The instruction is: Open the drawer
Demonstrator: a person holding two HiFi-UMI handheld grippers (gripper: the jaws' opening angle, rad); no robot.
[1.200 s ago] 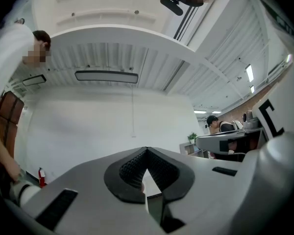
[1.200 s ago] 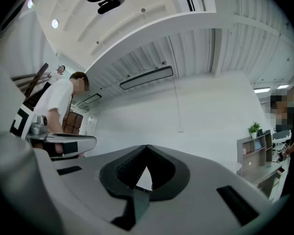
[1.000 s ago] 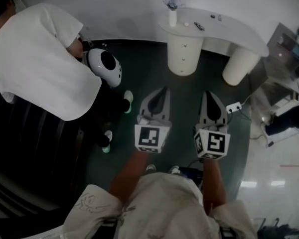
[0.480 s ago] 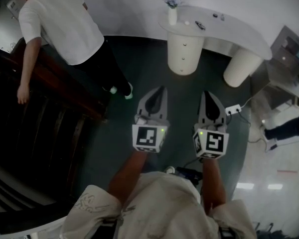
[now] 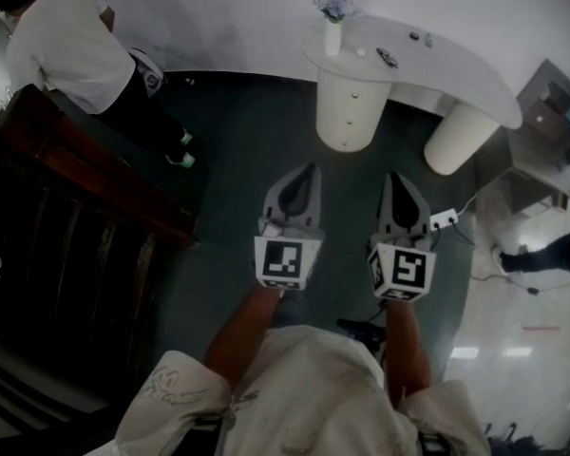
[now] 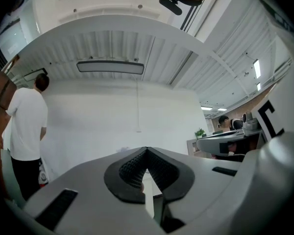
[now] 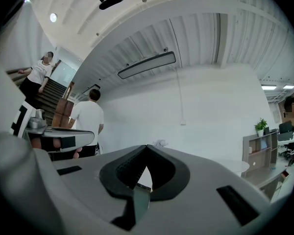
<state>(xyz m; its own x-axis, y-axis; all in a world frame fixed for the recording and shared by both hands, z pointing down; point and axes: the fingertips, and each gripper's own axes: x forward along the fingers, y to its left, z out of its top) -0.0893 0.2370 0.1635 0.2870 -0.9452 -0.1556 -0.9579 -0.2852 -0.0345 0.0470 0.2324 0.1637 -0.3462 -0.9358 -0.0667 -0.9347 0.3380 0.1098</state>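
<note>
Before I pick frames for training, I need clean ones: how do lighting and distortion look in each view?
Head view: dim, fisheye-bent, staircase nearly black, glare on the glossy floor. Left gripper view: bright, ceiling bowed, corners dark. Right gripper view: likewise bright and bowed.

Ahead of me a white curved desk (image 5: pixel 456 60) stands against the white wall. At its left end a white vase (image 5: pixel 333 34) holds pale flowers. A few small dark items (image 5: pixel 387 57) lie on the top just right of the vase; I cannot tell what they are. Well left of the desk a person in a white shirt (image 5: pixel 66 50) stands beside a dark wooden stair railing (image 5: pixel 85 174). On the dark green floor (image 5: pixel 247 122) in front of the desk's right end lies a white power strip (image 5: pixel 444 220) with its cable. Just right of the desk is a shelf unit (image 5: pixel 556 93).
</note>
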